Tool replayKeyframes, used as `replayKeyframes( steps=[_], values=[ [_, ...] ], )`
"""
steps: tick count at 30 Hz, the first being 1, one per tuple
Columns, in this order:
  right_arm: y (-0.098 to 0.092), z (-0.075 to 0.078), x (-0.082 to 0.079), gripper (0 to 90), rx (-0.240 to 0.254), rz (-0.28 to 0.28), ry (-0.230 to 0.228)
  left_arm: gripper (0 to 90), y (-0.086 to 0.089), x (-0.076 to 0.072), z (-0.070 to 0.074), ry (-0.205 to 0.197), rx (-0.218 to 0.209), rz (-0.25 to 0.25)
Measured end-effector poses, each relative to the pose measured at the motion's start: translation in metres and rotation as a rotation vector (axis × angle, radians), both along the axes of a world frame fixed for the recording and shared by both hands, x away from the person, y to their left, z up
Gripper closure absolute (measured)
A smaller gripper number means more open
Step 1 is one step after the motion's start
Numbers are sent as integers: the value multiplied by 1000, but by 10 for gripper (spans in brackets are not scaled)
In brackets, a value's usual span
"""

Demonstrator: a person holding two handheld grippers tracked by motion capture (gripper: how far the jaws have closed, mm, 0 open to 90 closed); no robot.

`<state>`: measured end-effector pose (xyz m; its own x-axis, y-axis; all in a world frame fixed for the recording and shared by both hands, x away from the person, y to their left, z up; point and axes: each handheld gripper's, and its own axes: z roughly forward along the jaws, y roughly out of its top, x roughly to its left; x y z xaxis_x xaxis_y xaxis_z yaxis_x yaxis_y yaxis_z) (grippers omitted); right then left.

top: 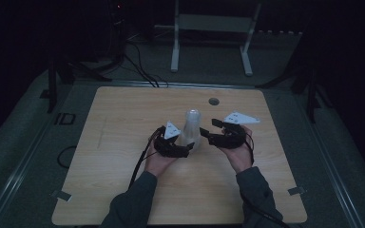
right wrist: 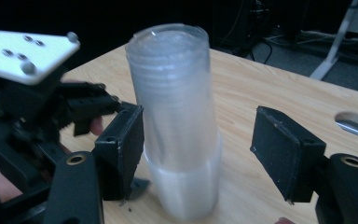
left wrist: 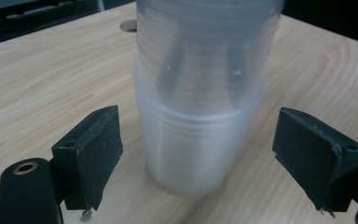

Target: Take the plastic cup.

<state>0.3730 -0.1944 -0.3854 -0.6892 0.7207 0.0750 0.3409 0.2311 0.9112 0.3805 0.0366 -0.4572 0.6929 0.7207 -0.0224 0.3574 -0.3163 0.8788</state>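
A tall stack of translucent plastic cups (top: 192, 128) stands upright in the middle of the wooden table (top: 123, 123). It widens at its lowest cup. My left gripper (top: 188, 148) sits at its left near the base, my right gripper (top: 206, 135) at its right. In the left gripper view the stack (left wrist: 200, 116) stands between the jaws of the left gripper (left wrist: 212, 158), with a gap on each side. In the right gripper view the stack (right wrist: 177, 121) stands inside the open right gripper (right wrist: 200, 154). One pad (right wrist: 121, 149) is close beside it and the other stands well apart.
A round hole (top: 213, 101) pierces the tabletop behind the stack. A white frame stand (top: 211, 28) and dark cables (top: 138, 66) lie on the floor beyond the table's far edge. The room around is dark. Both forearms come in from the near edge.
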Motion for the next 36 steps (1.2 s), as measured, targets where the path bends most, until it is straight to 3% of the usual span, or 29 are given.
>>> replayKeyframes(
  steps=[4,21,31,36],
  values=[
    [10,0,6,325,-4,10,-10,159,-5,3,-2,-14,-19,6],
    [35,5,21,294,-12,46,-39,219,-14,6,-6,-37,-10,28],
    [49,4,30,333,-51,34,-43,230,-13,4,-6,-53,-4,31],
    [50,4,32,379,-37,17,-34,227,-14,5,-5,-57,-24,36]
  ],
)
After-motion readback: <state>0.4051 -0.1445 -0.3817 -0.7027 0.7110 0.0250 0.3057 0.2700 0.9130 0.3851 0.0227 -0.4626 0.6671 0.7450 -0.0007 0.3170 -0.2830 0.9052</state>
